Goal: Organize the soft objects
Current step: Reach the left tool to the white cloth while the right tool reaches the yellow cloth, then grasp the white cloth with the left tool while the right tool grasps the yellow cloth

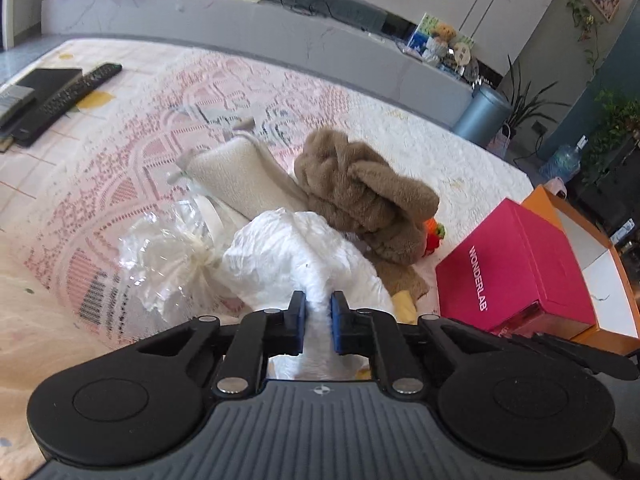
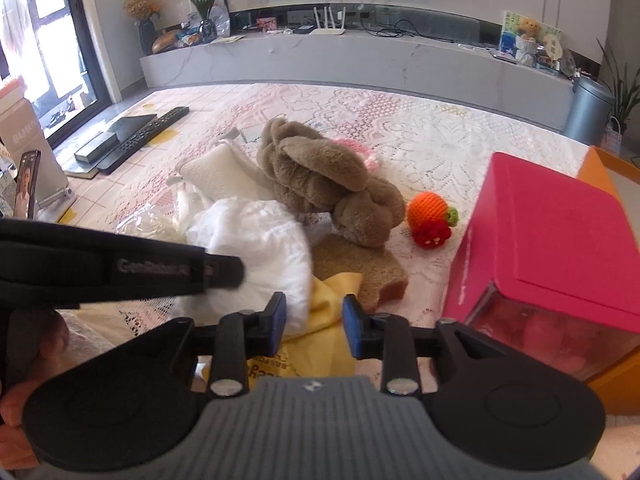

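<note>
My left gripper (image 1: 318,306) is shut on a crumpled white cloth (image 1: 296,256), which also shows in the right wrist view (image 2: 260,248). A brown plush knot (image 1: 360,188) (image 2: 324,176) lies behind it, with a cream pillow (image 1: 240,176) (image 2: 224,176) to its left. An orange and red crochet toy (image 2: 432,220) sits right of the plush. A yellow cloth (image 2: 328,312) lies between the fingers of my right gripper (image 2: 314,320), which is open and empty above it. A brown sponge-like pad (image 2: 360,268) lies beyond.
A pink WONDERLAB box (image 1: 516,268) (image 2: 560,240) rests in an orange tray (image 1: 592,248) at the right. Clear crumpled plastic (image 1: 168,256) lies left of the cloth. A remote (image 2: 148,136) and a black case (image 2: 124,126) lie far left on the lace tablecloth (image 2: 420,132).
</note>
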Available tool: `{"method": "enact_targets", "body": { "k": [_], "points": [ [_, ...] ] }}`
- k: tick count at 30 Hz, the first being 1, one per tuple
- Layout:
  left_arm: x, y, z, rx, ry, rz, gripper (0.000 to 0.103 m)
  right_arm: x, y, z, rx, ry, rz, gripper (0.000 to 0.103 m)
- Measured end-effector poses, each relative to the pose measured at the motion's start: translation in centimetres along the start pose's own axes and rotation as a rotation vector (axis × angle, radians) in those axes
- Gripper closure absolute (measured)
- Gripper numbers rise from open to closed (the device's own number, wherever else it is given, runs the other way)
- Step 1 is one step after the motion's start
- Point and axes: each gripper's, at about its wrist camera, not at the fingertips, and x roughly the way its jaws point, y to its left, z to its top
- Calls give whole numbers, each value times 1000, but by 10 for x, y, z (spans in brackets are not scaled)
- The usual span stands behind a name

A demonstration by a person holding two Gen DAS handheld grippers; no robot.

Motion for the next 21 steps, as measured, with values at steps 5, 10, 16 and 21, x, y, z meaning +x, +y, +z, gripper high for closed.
{"method": "enact_targets", "body": {
  "k": [5,10,16,21],
  "points": [
    [-29,4,2,13,-85,14,90,-11,-8,-6,45,-13,-6,56],
    [-44,14,-3,51,-86,54,90,-5,-7,-6,85,-8,24,39],
    [-40,25,-16,54,-88,60,90,25,-6,-2,131,15,31,32],
    [-37,23,-20,85,-109,48,90,38,-9,0,161,32,38,63]
  ]
}}
